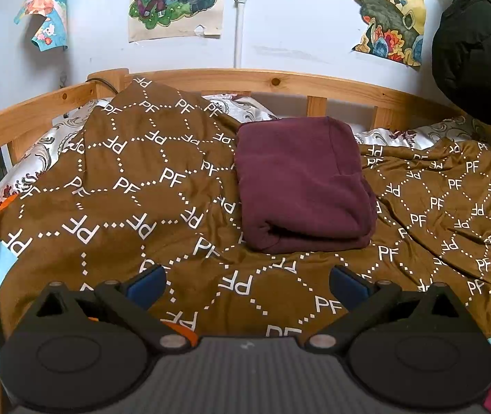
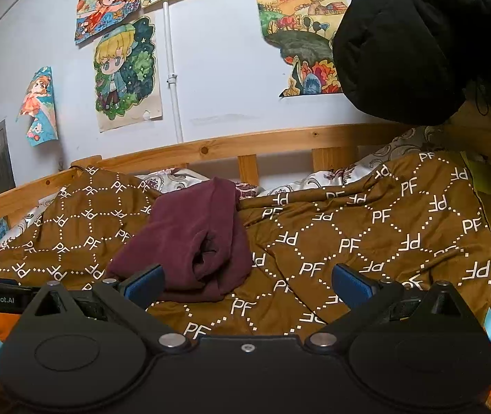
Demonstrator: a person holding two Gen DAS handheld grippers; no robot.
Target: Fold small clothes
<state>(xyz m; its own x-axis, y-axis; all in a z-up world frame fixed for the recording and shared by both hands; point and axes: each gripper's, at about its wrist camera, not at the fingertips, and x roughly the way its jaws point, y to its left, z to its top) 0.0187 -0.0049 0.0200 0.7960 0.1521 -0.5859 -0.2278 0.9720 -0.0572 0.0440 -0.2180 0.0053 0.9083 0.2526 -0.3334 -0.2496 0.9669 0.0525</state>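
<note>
A folded maroon garment lies on the brown blanket; left claw and right claw both gape, empty.

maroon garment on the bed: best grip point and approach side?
Take the folded maroon garment at its near rolled edge, where the layers bulge and lift off the brown blanket. Come in low from the front with an open hand-held gripper, likely the left hand-held gripper, which faces that edge squarely. The flat top offers nothing to pinch.
</note>
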